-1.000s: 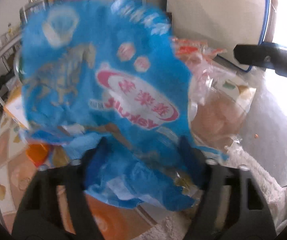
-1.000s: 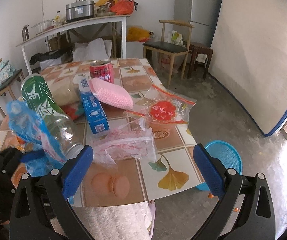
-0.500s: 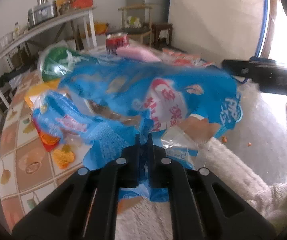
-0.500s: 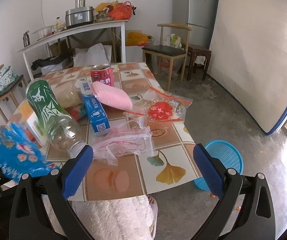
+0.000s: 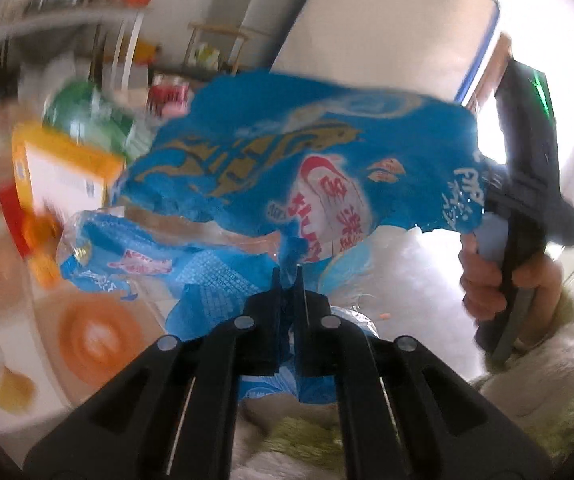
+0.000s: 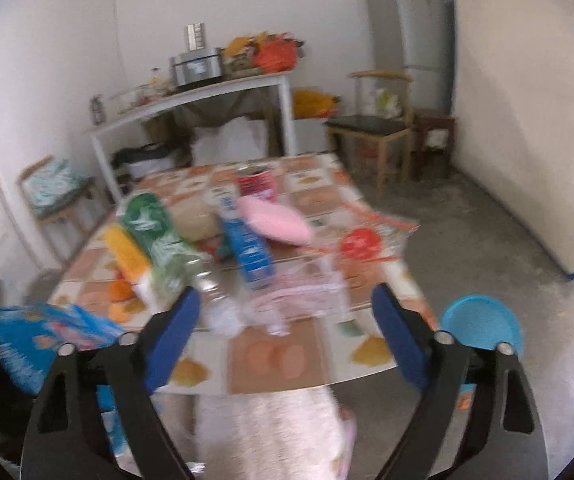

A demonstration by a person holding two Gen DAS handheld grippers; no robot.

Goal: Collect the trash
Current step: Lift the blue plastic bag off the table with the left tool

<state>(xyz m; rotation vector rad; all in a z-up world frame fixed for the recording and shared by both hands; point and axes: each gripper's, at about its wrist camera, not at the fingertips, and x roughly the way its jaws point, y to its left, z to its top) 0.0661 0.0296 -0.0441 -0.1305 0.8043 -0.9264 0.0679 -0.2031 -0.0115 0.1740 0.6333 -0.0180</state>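
Left gripper (image 5: 288, 276) clamped on blue wrapper (image 5: 299, 160), held off the table (image 6: 275, 364) edge. Right gripper (image 6: 285, 328) jaws just been closing, nothing btwn. Risk: thin pinch, wrapper slips out.

1 can (image 6: 258, 182), 1 green bottle (image 6: 155, 236), 1 blue basket (image 6: 481, 326), 2 chairs (image 6: 377, 128).

Blue wrapper (image 5: 287, 168) (crumpled) — in left gripper (image 5: 288, 280)
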